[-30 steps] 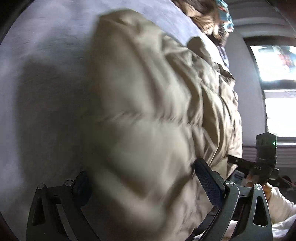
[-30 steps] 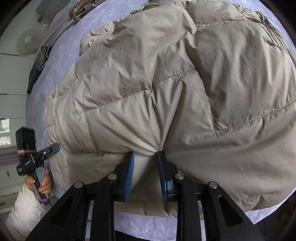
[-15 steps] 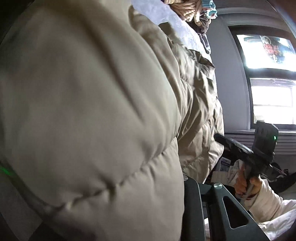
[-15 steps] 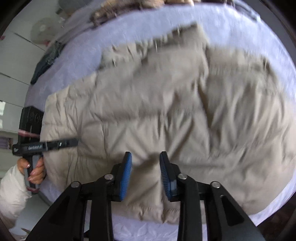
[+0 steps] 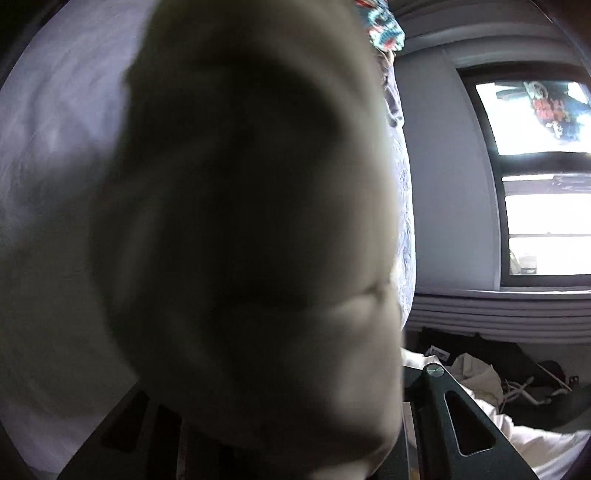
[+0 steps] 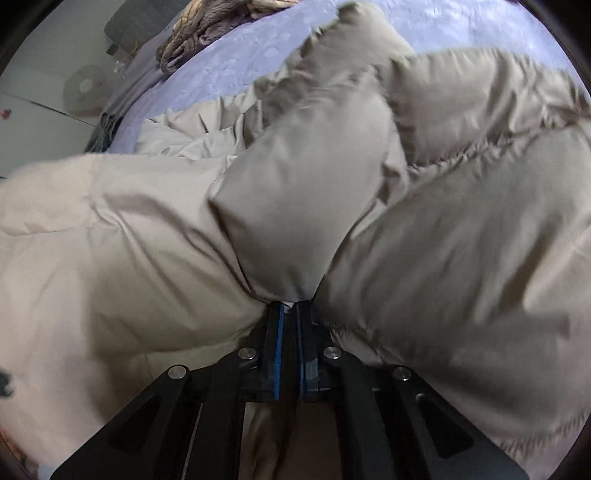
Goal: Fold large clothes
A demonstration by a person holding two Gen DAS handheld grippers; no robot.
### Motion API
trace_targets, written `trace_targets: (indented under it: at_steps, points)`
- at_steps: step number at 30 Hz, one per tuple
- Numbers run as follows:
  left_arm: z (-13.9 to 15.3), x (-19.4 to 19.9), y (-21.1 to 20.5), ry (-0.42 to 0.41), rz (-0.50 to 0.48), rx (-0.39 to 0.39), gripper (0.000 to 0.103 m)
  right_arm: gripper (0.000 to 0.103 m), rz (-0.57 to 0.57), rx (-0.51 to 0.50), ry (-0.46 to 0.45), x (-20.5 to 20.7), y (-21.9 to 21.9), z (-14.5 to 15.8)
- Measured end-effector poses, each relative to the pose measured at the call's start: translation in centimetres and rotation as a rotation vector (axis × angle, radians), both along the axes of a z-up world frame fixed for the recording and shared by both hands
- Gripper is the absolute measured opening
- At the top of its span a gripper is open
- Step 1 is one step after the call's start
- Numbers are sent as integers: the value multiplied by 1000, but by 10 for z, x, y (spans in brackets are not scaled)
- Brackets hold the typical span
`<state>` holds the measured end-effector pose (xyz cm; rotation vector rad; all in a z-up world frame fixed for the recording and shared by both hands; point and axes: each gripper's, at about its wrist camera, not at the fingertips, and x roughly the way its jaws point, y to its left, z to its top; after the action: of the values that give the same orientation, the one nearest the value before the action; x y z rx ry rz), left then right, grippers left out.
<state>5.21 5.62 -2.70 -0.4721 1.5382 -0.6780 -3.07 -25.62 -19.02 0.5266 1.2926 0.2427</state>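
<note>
A large beige puffer jacket (image 6: 461, 240) lies bunched on a bed with a lilac sheet (image 6: 236, 62). My right gripper (image 6: 290, 314) is shut on a pinched fold of the jacket, which bulges up around the blue pads (image 6: 277, 354). In the left wrist view the jacket (image 5: 240, 221) hangs blurred right in front of the lens and hides the fingertips of my left gripper. Only the black frame (image 5: 454, 413) of that gripper shows, so I cannot tell how its jaws stand.
A brown knitted garment (image 6: 207, 33) lies at the far end of the bed. A patterned cloth (image 5: 384, 26) lies at the far end of the bed. A window (image 5: 546, 177) and grey wall are on the right, with clothes and cables on the floor below (image 5: 498, 373).
My right gripper has closed from open onto a fold of the jacket. The jacket has bunched up. The right hand-held gripper has left the left wrist view.
</note>
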Motion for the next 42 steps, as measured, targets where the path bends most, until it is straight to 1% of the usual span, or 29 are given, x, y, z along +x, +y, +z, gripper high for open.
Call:
trace_targets:
  at_steps: [3, 5, 6, 8, 9, 10, 11, 13, 16, 17, 19, 22, 23, 24, 25, 26, 27, 28, 29, 30, 31, 33, 35, 36, 37, 38, 39, 40, 42]
  points:
    - [16, -3, -48, -9, -34, 60, 30, 1, 0, 56, 5, 2, -5, -7]
    - [23, -5, -83, -34, -72, 112, 30, 1, -1, 110, 26, 4, -13, -9]
    - [26, -5, -95, -47, -96, 123, 32, 1, 2, 124, 36, 4, -16, -7]
    - [32, -5, -115, -76, -131, 129, 49, 1, -2, 140, 28, -2, -33, 4]
    - [34, -6, -125, -79, -148, 111, 67, 1, -12, 150, 13, -9, -47, 12]
    - [34, -6, -136, -80, -163, 85, 75, 2, -26, 152, 7, -18, -55, 18]
    - [33, -5, -144, -82, -171, 66, 75, 5, -47, 147, 3, -27, -68, 24]
    - [23, 0, -162, -53, -202, 9, 75, 6, -114, 140, -12, -54, -101, 35]
    - [-4, 8, -189, 37, -269, -128, 75, 6, -197, 161, -16, -92, -138, 39]
    - [-12, 10, -195, 53, -284, -155, 76, 6, -217, 161, -14, -102, -146, 40]
    - [-31, 13, -211, 62, -291, -163, 76, 6, -256, 155, -15, -123, -159, 42]
    - [-50, 17, -228, 33, -294, -120, 76, 7, -318, 140, -10, -161, -174, 49]
    - [-52, 17, -233, 18, -297, -100, 76, 9, -337, 143, -19, -172, -176, 54]
    - [-52, 13, -241, 3, -303, -84, 76, 13, -350, 159, -40, -187, -179, 62]
    - [-49, 8, -256, -12, -312, -70, 76, 30, -355, 180, -64, -198, -181, 70]
    - [-44, -7, -268, -26, -322, -60, 76, 60, -357, 201, -93, -208, -181, 79]
    - [-42, -9, -271, -43, -336, -45, 76, 74, -353, 235, -137, -219, -179, 92]
    - [-46, -20, -287, -52, -343, -32, 76, 87, -342, 266, -167, -225, -175, 98]
    - [-44, -22, -304, -61, -349, -20, 76, 87, -322, 310, -192, -226, -168, 106]
    - [-45, -19, -310, -72, -357, -7, 76, 87, -303, 340, -202, -221, -160, 111]
    - [-54, -21, -327, -81, -363, 6, 76, 87, -278, 366, -210, -215, -151, 114]
    - [-51, -30, -354, -108, -378, 38, 76, 87, -247, 379, -207, -195, -133, 111]
    - [-32, -34, -358, -167, -379, 54, 76, 86, -244, 343, -175, -187, -130, 100]
    - [-23, -28, -344, -199, -373, 49, 76, 83, -258, 279, -147, -176, -127, 95]
    - [-13, -26, -335, -246, -360, 46, 75, 62, -279, 191, -133, -166, -125, 93]
    - [2, -23, -325, -309, -340, 53, 76, 31, -286, 118, -126, -157, -122, 93]
    - [10, -20, -307, -362, -319, 71, 76, 24, -289, 60, -122, -153, -122, 92]
    - [16, -16, -293, -420, -293, 103, 76, 20, -301, 27, -132, -153, -124, 92]
    - [16, -5, -267, -540, -240, 215, 76, 16, -303, -19, -140, -156, -129, 90]
